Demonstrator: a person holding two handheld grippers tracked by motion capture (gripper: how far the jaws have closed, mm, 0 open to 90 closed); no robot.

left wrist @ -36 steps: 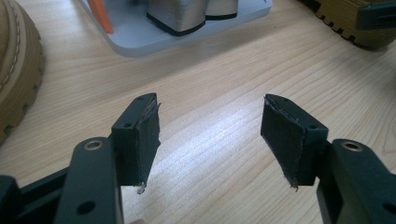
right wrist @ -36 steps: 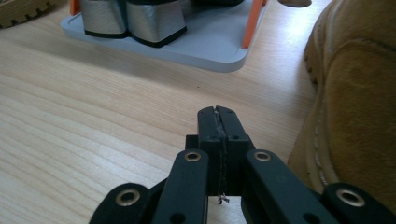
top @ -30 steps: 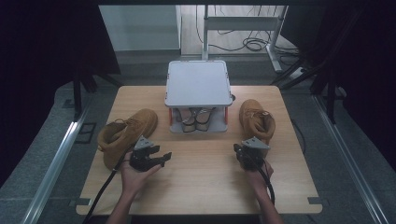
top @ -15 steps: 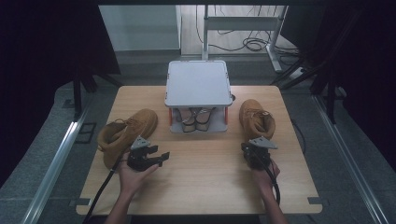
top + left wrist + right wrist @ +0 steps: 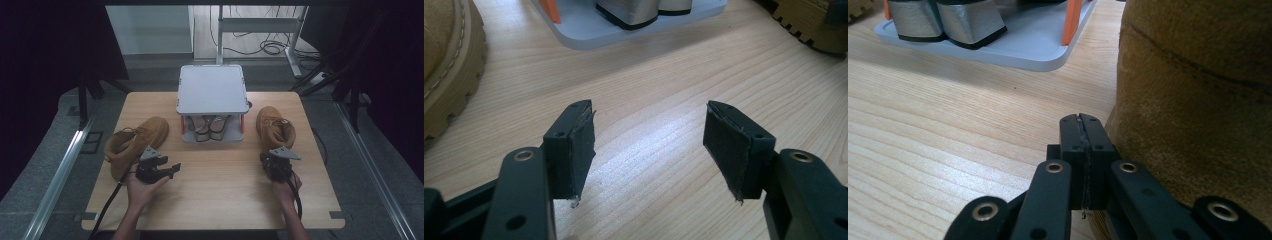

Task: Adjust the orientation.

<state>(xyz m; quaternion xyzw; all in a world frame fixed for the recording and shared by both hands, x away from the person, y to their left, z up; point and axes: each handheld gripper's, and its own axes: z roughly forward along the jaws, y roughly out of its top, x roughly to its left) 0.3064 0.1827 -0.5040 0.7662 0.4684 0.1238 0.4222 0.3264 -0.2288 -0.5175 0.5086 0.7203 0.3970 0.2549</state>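
R tongs (image 5: 1083, 120) pinched empty beside tan suede boot (image 5: 1198, 100), L tongs (image 5: 649, 135) wide, empty: closed tips may shove boot, not grip.

No text, label, brand or number can be read. The boots (image 5: 135, 145) and the rack (image 5: 212, 90) carry no legible marking.

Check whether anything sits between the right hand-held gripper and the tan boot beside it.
Nothing visible does. The right hand-held gripper, jaws shut, sits right at the heel of the tan boot, with bare wooden table to its side.
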